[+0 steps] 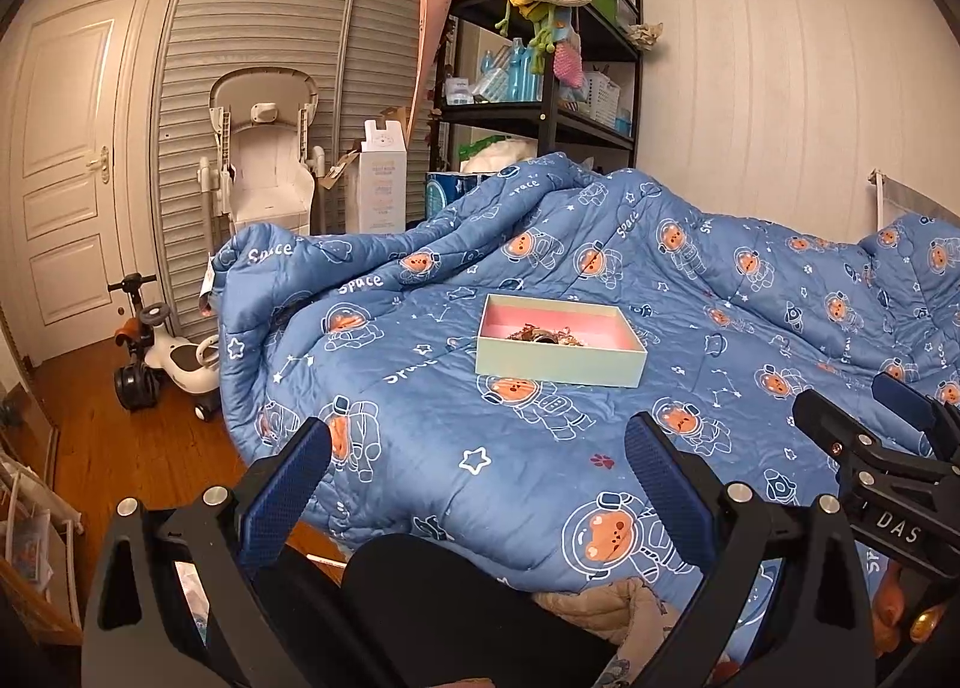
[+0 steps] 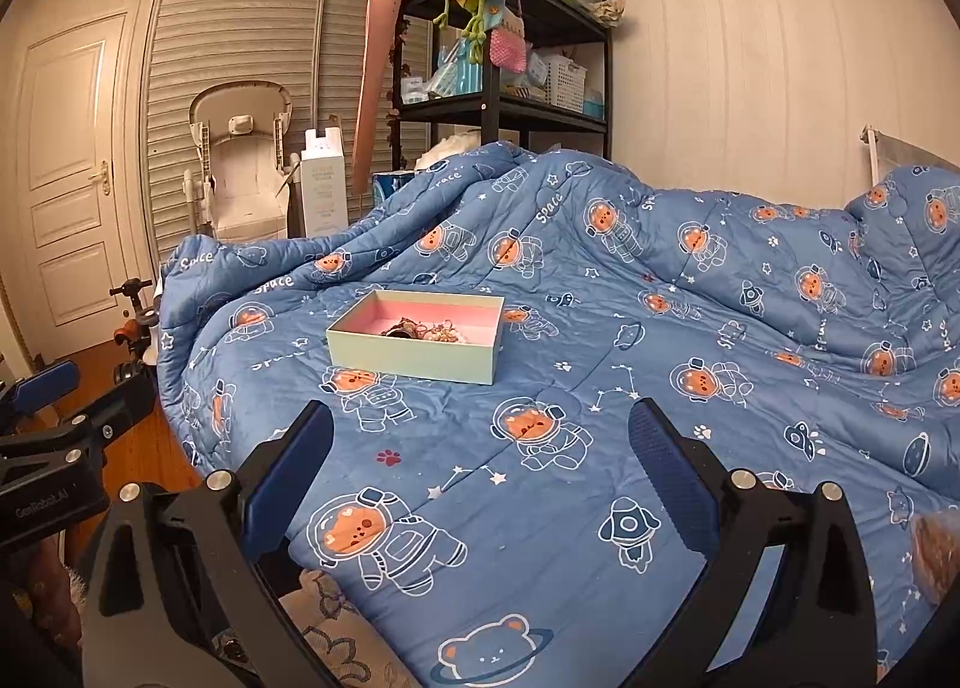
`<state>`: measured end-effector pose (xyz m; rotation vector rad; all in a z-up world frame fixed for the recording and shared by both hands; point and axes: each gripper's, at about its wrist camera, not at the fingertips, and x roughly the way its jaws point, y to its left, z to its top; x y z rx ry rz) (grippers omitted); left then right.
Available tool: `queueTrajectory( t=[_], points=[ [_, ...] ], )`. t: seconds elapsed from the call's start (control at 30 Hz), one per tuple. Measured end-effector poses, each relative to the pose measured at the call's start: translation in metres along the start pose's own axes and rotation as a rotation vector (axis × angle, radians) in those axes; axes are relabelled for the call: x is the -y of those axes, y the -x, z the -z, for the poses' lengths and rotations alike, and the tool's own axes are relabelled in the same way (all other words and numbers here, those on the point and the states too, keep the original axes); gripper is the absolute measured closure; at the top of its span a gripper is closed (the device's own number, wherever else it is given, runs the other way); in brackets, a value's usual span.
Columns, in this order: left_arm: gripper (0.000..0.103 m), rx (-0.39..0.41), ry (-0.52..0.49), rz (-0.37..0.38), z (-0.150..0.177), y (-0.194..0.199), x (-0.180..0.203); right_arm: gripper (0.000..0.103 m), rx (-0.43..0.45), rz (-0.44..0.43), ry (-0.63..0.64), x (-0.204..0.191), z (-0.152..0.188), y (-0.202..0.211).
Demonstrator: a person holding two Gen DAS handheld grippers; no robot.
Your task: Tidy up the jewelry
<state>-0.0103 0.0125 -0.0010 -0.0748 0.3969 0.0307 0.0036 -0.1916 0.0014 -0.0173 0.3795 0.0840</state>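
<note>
Box (image 1: 561, 350) sits on the quilt (image 1: 690, 292), pale green outside, pink inside, lid off. Jewelry (image 1: 545, 335) is piled inside the box, tangled, pieces too small to tell apart. Left gripper (image 1: 479, 463) is on the near side of the box, well apart from it, jaws spread wide, holding nothing. Right gripper (image 2: 483, 457) likewise is near side of the box, released, empty. Shelf (image 1: 543, 57) stands behind the box, past the quilt.

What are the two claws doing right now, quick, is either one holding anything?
Left gripper: open, holding nothing, above the blanket.
Right gripper: open, holding nothing.
</note>
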Motion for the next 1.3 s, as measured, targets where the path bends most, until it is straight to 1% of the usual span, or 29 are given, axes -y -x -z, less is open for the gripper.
queueTrajectory(
  t=[0.93, 1.1, 1.3],
  points=[
    [0.007, 0.001, 0.003, -0.001, 0.0001, 0.0001, -0.0055, 0.006, -0.003, -0.003, 0.001, -0.0015, 0.0009, -0.0010],
    [0.007, -0.002, 0.011, -0.019, 0.0026, 0.0018, -0.0035, 0.006, -0.006, -0.004, 0.001, -0.0022, 0.0010, -0.0020],
    [0.007, -0.013, 0.018, -0.021, 0.0046, 0.0006, -0.0005, 0.006, -0.006, -0.004, 0.000, -0.0023, 0.0005, -0.0027]
  ],
)
